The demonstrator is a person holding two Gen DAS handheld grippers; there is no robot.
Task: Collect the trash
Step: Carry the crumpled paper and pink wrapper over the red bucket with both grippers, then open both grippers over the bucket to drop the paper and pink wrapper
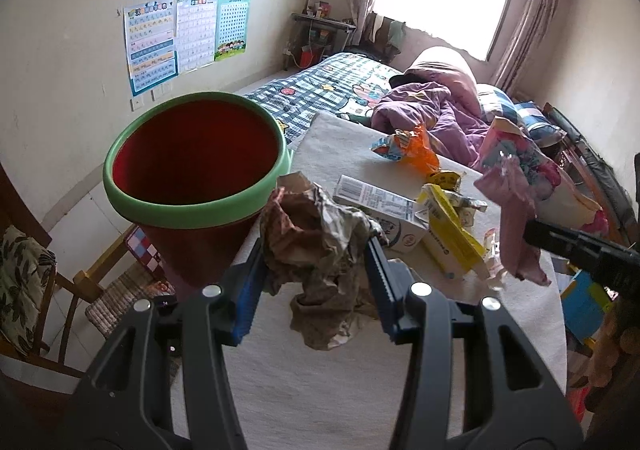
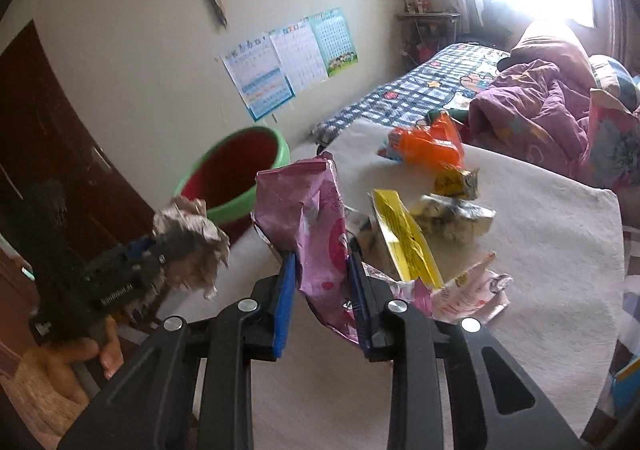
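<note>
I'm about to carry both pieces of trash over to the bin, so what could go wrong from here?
1. The pink plastic wrapper is pinched only near its lower part by the right claw; it flops and might slip.
2. The crumpled brown paper wad in the left claw hangs loosely below the pads and could snag the white milk carton.
3. The red bin with the green rim stands off the table's edge, so a short drop may miss.

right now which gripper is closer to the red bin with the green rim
Left. The left gripper, holding crumpled brown paper, is beside the bin. The right gripper, holding a pink wrapper, is farther over the table.
</note>
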